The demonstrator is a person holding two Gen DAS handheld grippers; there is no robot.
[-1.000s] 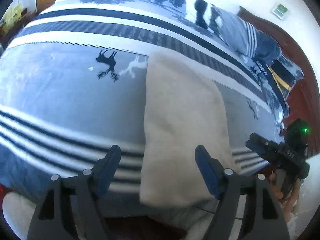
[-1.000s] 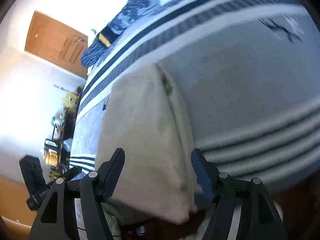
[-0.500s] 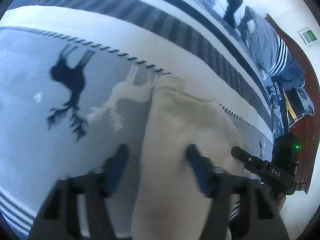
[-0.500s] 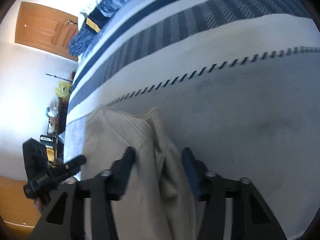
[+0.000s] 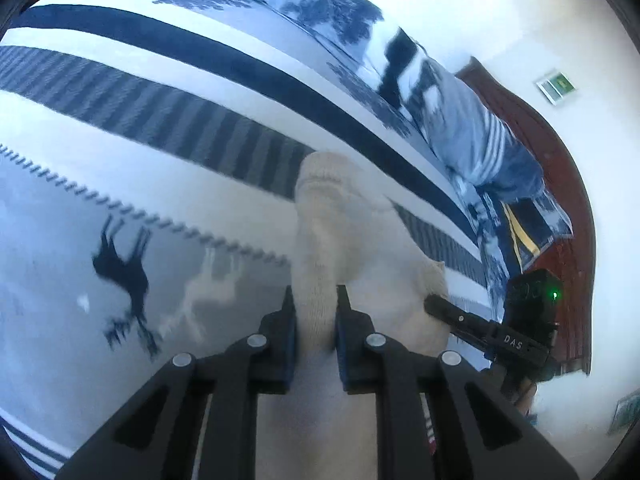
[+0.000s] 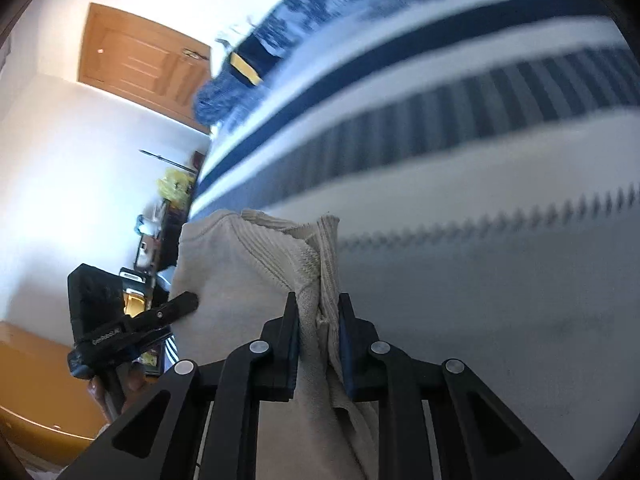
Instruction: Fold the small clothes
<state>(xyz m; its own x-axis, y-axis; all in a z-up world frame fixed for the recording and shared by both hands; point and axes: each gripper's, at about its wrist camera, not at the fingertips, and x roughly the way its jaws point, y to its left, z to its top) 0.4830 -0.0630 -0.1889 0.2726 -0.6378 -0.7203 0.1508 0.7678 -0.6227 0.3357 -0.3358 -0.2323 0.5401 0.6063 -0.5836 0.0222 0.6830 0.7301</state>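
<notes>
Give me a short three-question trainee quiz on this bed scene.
1. True or false: the left hand-held gripper is open and clear of the garment.
2. What colour is the garment?
3. The right hand-held gripper pinches: A) a pillow B) the garment's ribbed edge C) nothing.

Key: 1 false, it is shut on the garment. 2 cream. 3 B.

We are reading "DAS" in small white letters on the black body of the right gripper (image 5: 430, 305), at about four o'clock in the left wrist view; the print on the left gripper (image 6: 188, 303) is showing too blurred to read.
</notes>
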